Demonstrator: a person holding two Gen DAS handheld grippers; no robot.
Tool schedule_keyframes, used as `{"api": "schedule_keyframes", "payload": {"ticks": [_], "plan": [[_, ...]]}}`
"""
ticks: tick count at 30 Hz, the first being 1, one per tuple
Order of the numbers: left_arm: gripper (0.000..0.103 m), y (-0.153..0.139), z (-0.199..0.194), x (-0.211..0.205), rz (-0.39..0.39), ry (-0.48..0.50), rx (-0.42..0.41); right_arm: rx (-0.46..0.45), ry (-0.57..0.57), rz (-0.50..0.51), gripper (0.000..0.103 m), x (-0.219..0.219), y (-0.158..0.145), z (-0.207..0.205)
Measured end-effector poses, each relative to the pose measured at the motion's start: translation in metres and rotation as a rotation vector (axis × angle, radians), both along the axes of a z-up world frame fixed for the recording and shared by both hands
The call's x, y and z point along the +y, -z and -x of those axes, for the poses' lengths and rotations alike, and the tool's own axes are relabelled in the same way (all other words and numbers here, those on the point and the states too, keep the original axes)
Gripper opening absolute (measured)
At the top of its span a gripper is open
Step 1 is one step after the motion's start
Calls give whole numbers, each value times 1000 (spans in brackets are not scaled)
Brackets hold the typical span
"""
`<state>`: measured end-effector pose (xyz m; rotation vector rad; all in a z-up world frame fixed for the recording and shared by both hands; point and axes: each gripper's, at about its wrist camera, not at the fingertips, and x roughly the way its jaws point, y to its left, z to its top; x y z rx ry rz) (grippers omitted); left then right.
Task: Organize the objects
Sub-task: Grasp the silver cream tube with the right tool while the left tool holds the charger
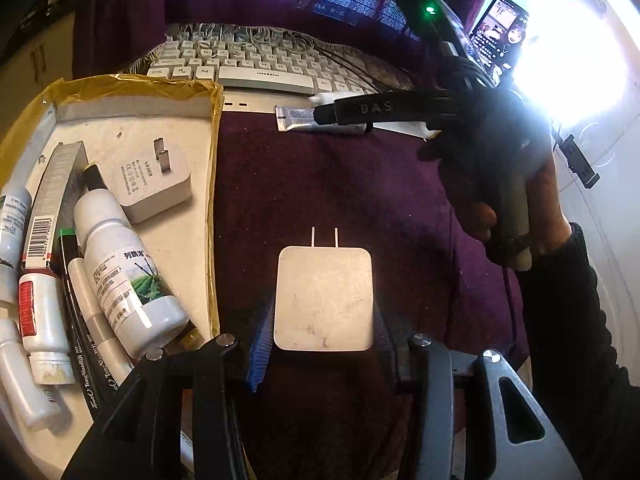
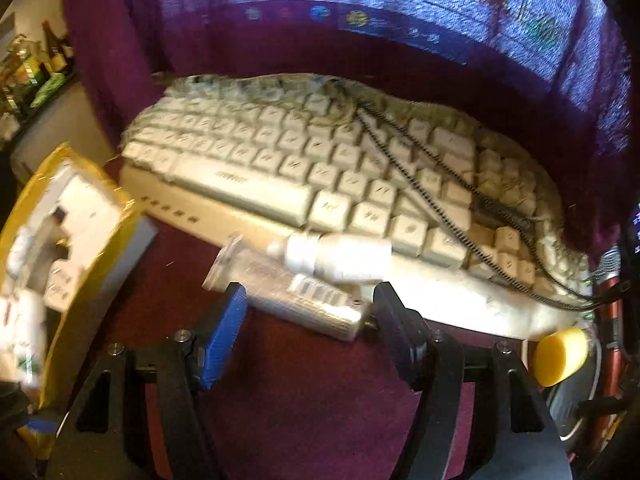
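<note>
Left gripper (image 1: 324, 344): jaws closed on white charger (image 1: 324, 298), flat face up, 2 prongs pointing away toward keyboard (image 1: 264, 72); held over maroon cloth (image 1: 320, 184), just right of cardboard box (image 1: 212, 152).

Right gripper (image 2: 308, 312): jaws spread wide, nothing between the pads. Silver tube (image 2: 288, 296) lies just ahead of the fingertips, long axis running across the jaw gap (crimped end toward the box, cap end beside the right finger). White dropper bottle (image 2: 336, 258) lies touching the tube on its far side, against the keyboard's front edge.

Nearer hand: right, for both tube and bottle; left is occupied.

Box contents: 1 charger, several white bottles, markers, 1 flat carton (crowded at the near end, bare floor at the far end).

Room: open cloth between tube and box; box wall must be cleared. Yellow cap (image 2: 560, 356) lies off to the right.
</note>
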<state>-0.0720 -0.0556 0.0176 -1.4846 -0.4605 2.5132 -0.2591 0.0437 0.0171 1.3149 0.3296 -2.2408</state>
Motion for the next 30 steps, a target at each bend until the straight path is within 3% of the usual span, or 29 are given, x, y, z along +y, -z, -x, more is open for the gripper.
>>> {"api": "schedule_keyframes", "payload": {"ticks": [7, 9, 13, 14, 17, 18, 30], "plan": [[40, -1, 0, 2, 8, 10, -4, -15, -124, -1, 66, -5, -5, -36], [40, -1, 0, 2, 10, 10, -7, 20, -113, -23, 66, -7, -7, -35], [40, -3, 1, 0, 10, 5, -11, -3, -87, -46, 63, -12, 2, -22], [40, -2, 1, -1, 12, 4, -11, -4, -76, -59, 60, -13, 5, -18], [40, -1, -1, -2, 15, 4, -13, -42, -58, -35, 34, -7, 7, -14], [40, -1, -2, -3, 17, 1, -14, -64, -56, -24, 30, -4, 9, -14], [40, 4, -8, 0, 42, -13, -23, -69, -1, 33, 27, 6, 14, -17]]}}
